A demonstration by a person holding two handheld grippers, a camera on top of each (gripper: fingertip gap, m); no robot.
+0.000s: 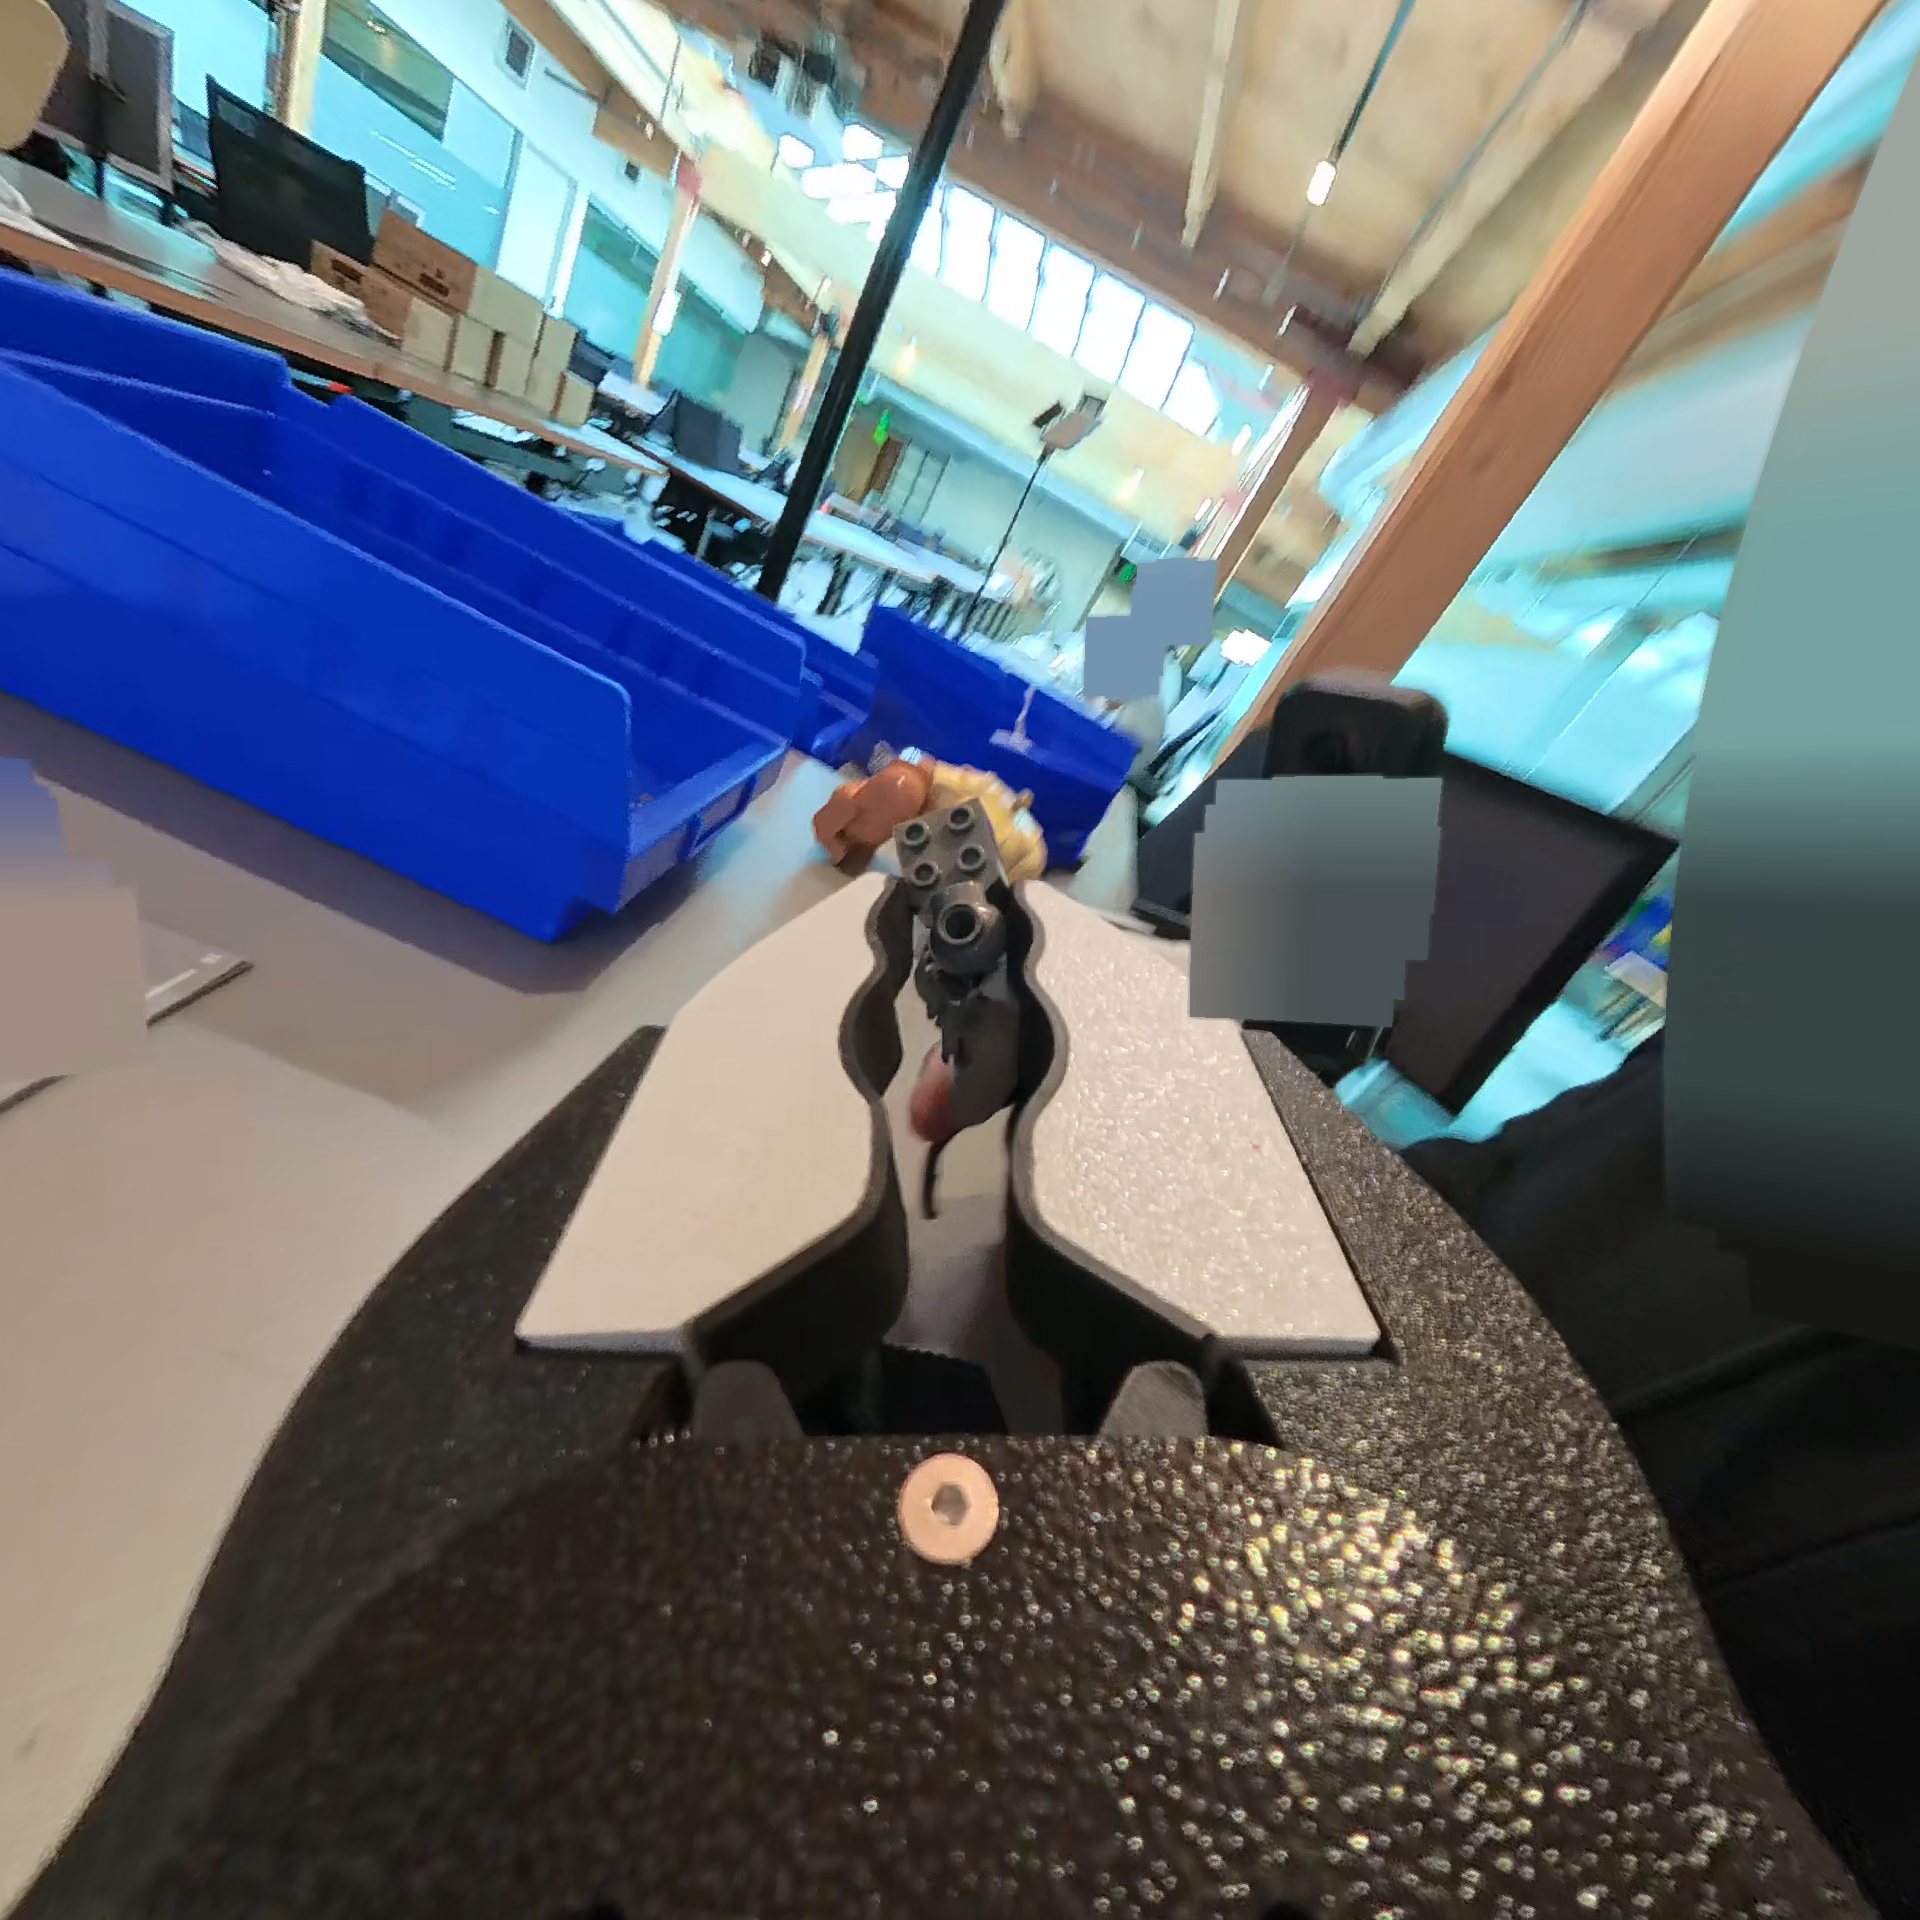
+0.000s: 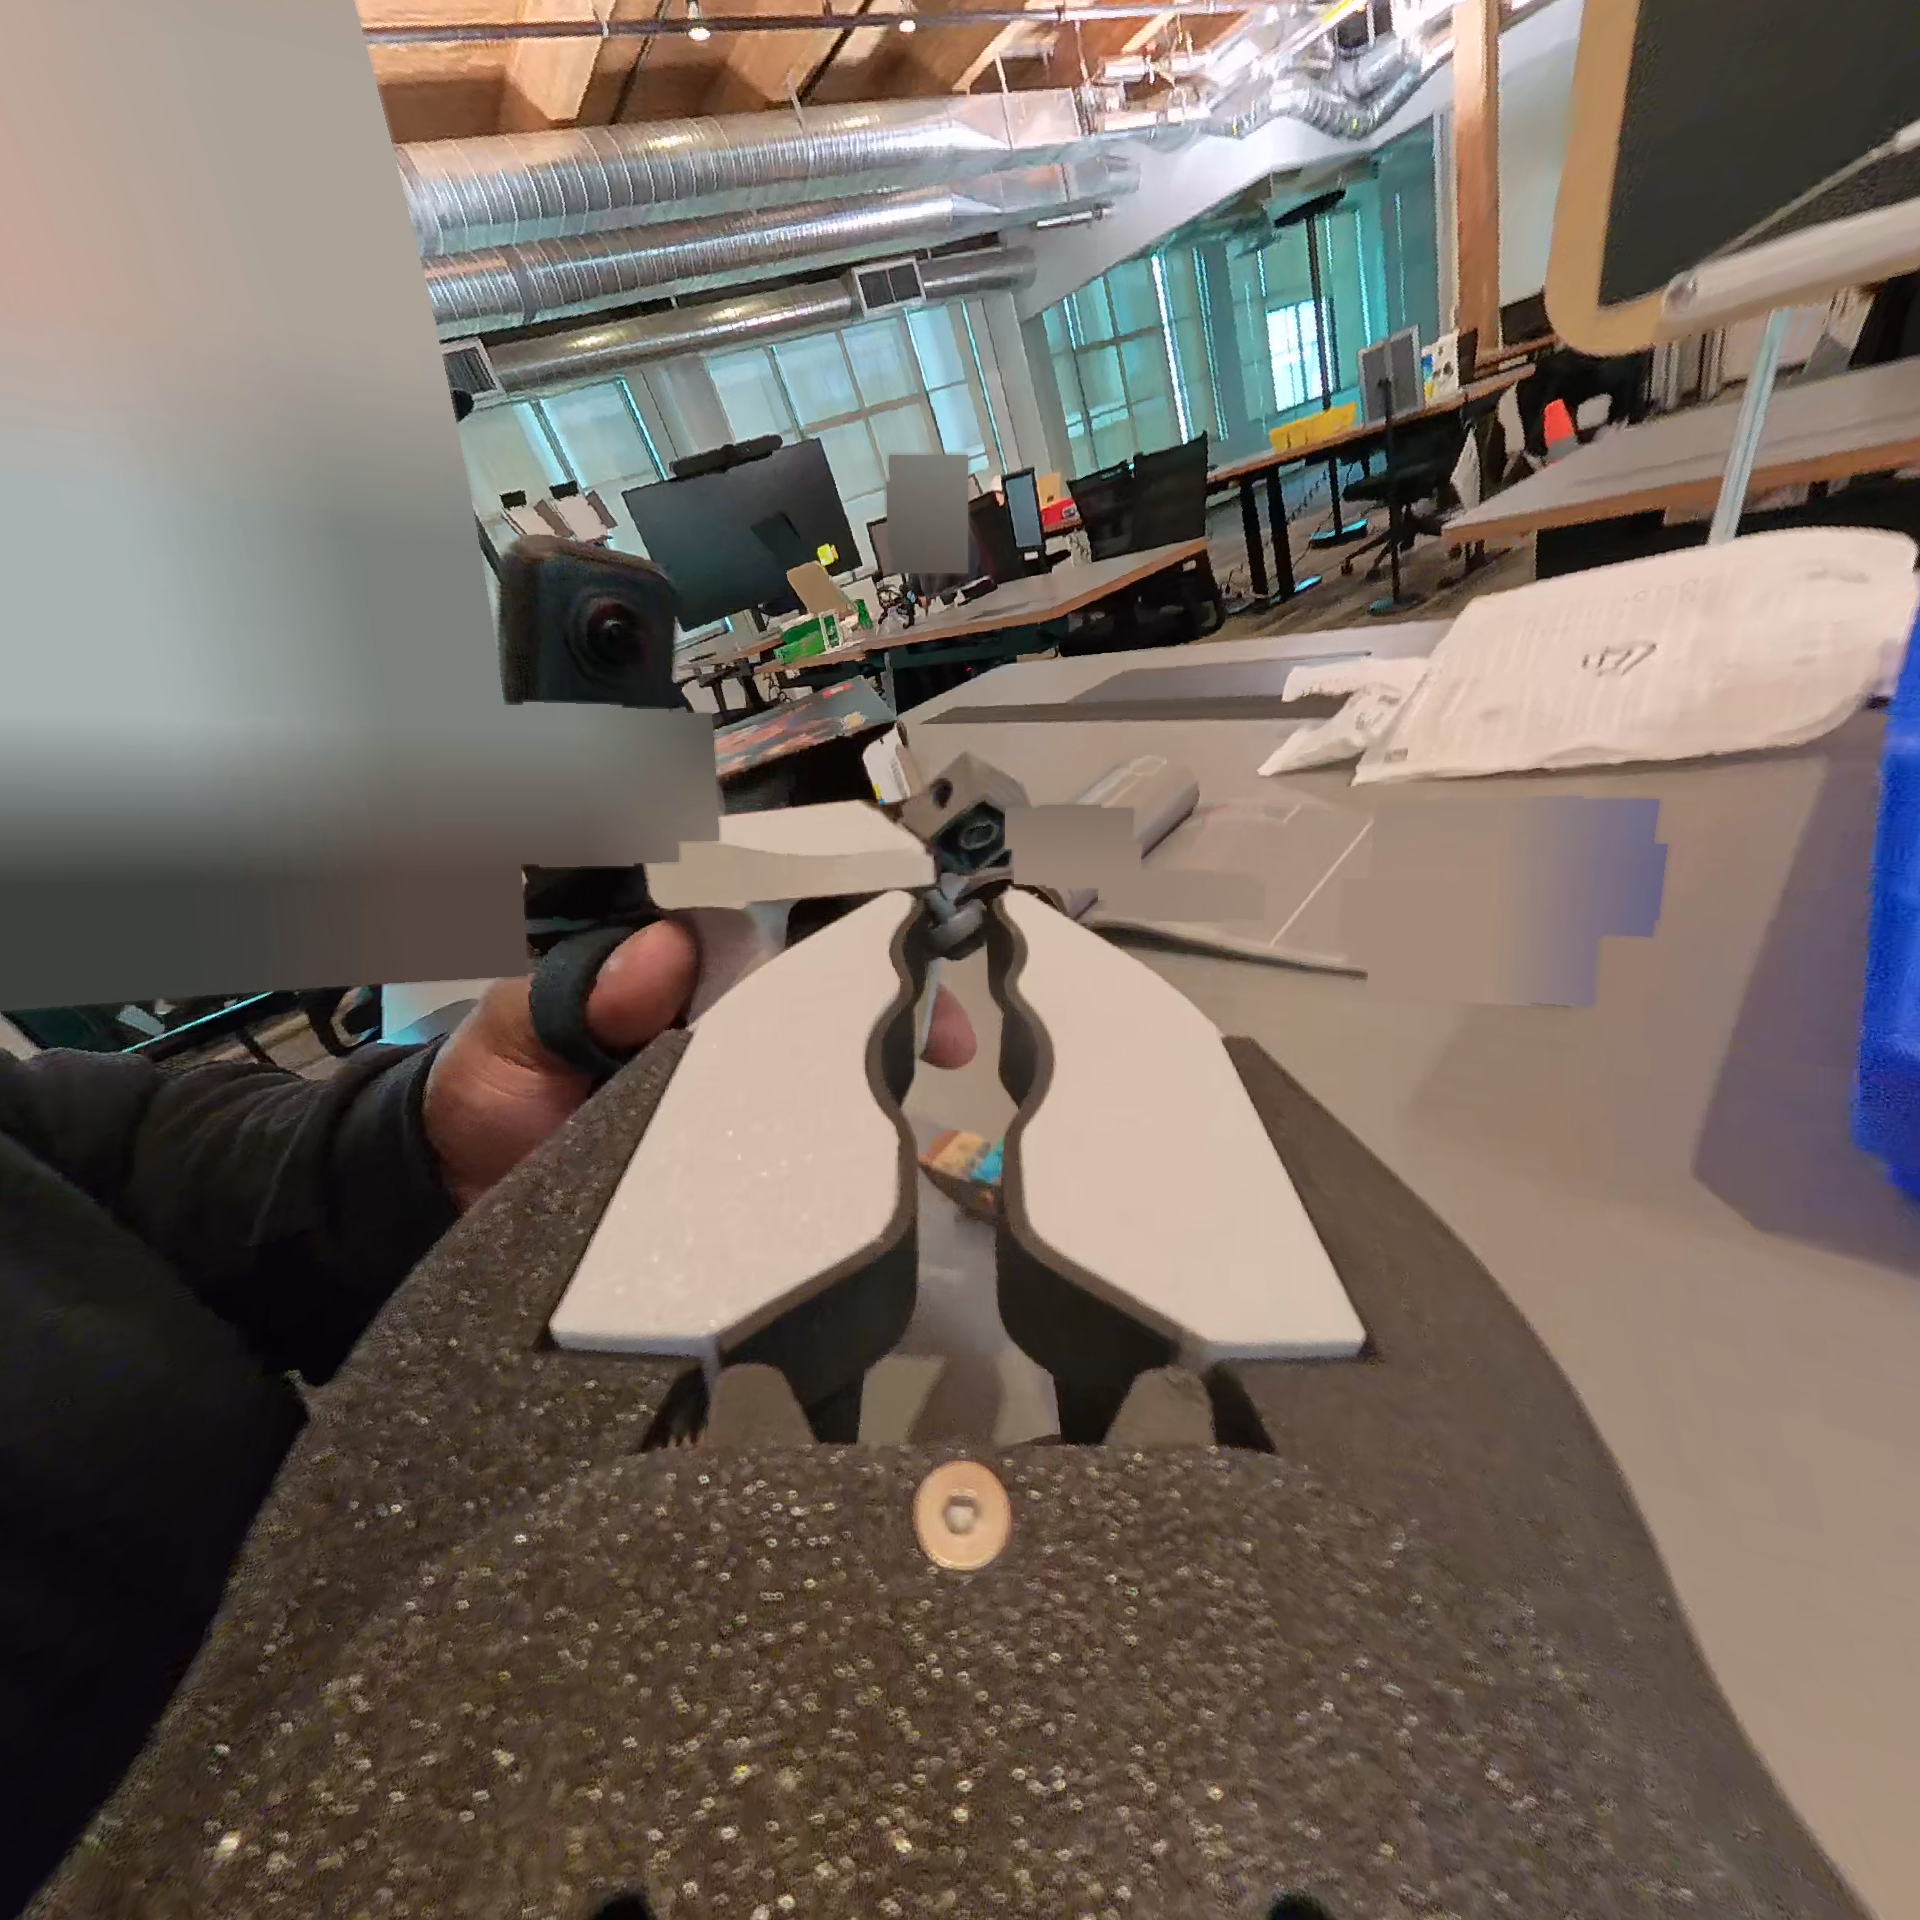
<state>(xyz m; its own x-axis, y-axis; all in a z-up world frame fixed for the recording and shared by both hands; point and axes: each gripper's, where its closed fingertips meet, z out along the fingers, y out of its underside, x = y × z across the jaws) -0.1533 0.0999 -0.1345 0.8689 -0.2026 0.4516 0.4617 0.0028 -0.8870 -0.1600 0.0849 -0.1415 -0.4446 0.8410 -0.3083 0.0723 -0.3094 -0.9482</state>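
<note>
Here, a dark grey studded brick assembly is held aloft at the tips of the left gripper, whose jaws are narrowed upon it, while a slim grey pin piece seems to be pinched by the nearly closed right gripper, right against that assembly. Beyond, a brown and tan toy piece is seen on the grey table. Farther off, blue bins are ranged.

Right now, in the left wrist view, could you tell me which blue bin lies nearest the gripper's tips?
The small blue bin just beyond the brown and tan toy pieces; the large bins lie off to the left.
</note>
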